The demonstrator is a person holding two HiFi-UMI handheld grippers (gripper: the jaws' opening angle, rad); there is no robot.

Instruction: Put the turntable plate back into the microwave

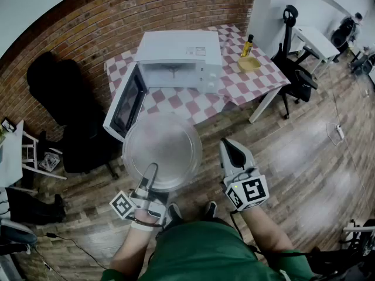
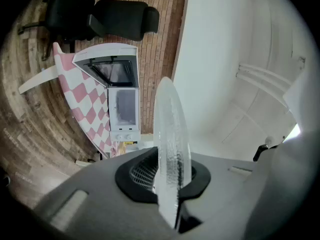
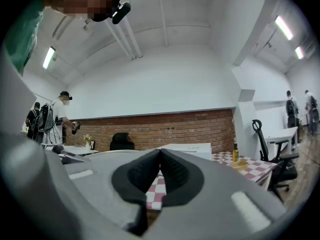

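The round clear glass turntable plate (image 1: 162, 150) hangs level in front of the table, held by its near rim in my left gripper (image 1: 150, 174), which is shut on it. In the left gripper view the plate (image 2: 170, 144) shows edge-on between the black pads. The white microwave (image 1: 176, 60) stands on the checkered table (image 1: 246, 86) with its door (image 1: 126, 101) swung open to the left and its cavity (image 1: 173, 75) showing. My right gripper (image 1: 233, 151) is shut and holds nothing, to the right of the plate; its pads (image 3: 172, 176) meet.
A yellow bowl (image 1: 249, 64) and a dark bottle (image 1: 248, 44) stand on the table's right end. A black office chair (image 1: 296, 69) is right of the table, a dark chair (image 1: 58, 92) left. Other people stand far off in the right gripper view.
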